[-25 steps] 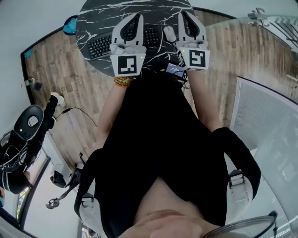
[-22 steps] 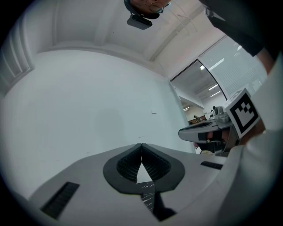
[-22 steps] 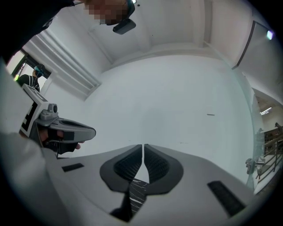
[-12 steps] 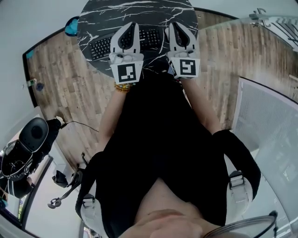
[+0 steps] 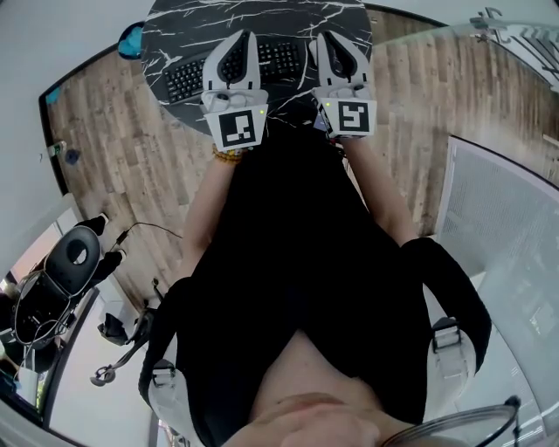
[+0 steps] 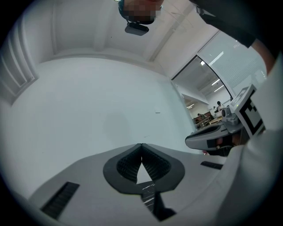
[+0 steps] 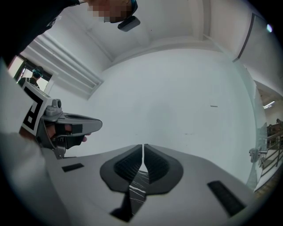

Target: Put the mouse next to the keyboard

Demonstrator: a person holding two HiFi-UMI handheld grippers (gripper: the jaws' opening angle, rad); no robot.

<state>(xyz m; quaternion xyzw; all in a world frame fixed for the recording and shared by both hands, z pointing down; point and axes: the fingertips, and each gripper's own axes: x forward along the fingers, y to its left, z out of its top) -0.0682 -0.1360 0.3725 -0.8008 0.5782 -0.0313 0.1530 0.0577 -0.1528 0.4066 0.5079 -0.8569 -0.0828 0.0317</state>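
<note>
Right gripper (image 5: 336,39) and left gripper (image 5: 238,39) hover clenched and empty near the keyboard (image 5: 185,77).
Mouse is out of sight; lowering blind with clenched jaws risks shoving it away.

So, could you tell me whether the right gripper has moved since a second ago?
Yes: the right gripper has shifted left, closer to the keyboard.

I see black keyboard (image 5: 185,80) lying flat on dark marbled table (image 5: 262,17), slanted, its left end nearer me, middle part hidden. Mouse: cannot make out.
</note>
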